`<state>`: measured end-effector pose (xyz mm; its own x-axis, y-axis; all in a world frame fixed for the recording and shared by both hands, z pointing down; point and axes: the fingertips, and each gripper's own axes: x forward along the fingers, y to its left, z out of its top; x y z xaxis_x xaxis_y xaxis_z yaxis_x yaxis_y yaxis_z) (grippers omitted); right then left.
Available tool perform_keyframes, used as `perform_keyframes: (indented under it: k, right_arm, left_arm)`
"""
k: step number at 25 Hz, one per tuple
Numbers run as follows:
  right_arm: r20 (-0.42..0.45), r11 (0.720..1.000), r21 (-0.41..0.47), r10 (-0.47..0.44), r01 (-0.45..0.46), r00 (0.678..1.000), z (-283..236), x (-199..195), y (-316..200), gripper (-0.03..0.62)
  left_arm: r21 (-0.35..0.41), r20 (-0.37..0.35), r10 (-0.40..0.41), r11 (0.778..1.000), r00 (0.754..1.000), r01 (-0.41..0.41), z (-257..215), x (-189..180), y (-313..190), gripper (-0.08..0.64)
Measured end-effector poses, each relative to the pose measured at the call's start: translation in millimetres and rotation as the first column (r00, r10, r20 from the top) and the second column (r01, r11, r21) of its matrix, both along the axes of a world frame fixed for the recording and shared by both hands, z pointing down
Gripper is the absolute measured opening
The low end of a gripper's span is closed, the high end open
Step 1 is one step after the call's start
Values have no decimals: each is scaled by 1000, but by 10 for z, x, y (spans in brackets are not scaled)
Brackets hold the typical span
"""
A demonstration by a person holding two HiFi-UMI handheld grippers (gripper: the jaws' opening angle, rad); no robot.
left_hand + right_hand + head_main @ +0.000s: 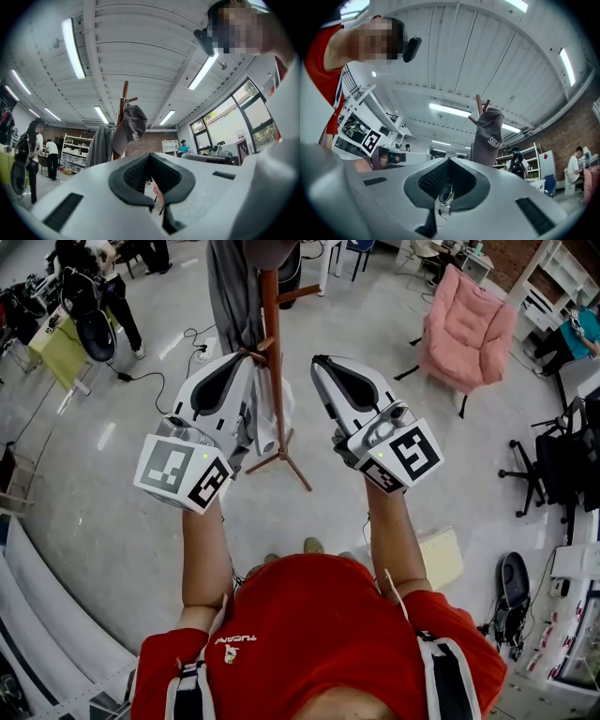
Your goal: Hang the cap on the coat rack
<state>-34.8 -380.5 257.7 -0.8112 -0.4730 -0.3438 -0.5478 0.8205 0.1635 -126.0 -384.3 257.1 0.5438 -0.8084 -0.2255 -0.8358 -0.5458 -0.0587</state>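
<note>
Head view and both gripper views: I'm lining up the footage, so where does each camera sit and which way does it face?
Head view: worn on the head, facing steeply down at the floor and coat rack; shows red shirt, forearms, left gripper, right gripper.
Left gripper view: on the left gripper, tilted up at ceiling and cap; its shut jaws below, the person upper right.
Right gripper view: on the right gripper, tilted up likewise; shut jaws below, person upper left.
Shared: both gripper views see the cap on the coat rack.
</note>
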Motion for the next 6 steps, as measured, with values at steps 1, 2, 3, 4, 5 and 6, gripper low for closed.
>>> perform_keyframes:
  k: [1, 2, 3, 4, 5, 6]
  right_arm:
    - [1, 1000, 0, 1, -1, 1000, -2, -8, -9, 23]
    - [2, 1000, 0, 2, -2, 1000, 0, -17, -16, 23]
    - [2, 1000, 1, 2, -2, 1000, 2, -24, -20, 23]
    - [2, 1000, 1, 3, -3, 1000, 4, -28, -21, 23]
    - [2, 1000, 1, 3, -3, 1000, 7, -32, -21, 23]
    - [3, 1000, 1, 4, -4, 1000, 9, -34, -21, 23]
  left_arm:
    - [0, -2, 0, 1000, 1000, 0, 0, -13, -9, 9]
    - [0, -3, 0, 1000, 1000, 0, 4, -23, -17, 9]
    - [-1, -3, 1, 1000, 1000, -1, 10, -29, -22, 9]
    - [-2, -3, 2, 1000, 1000, -2, 18, -33, -24, 8]
    - [-4, -3, 3, 1000, 1000, -3, 27, -35, -25, 9]
    - [-6, -3, 4, 1000, 1000, -4, 35, -37, -25, 8]
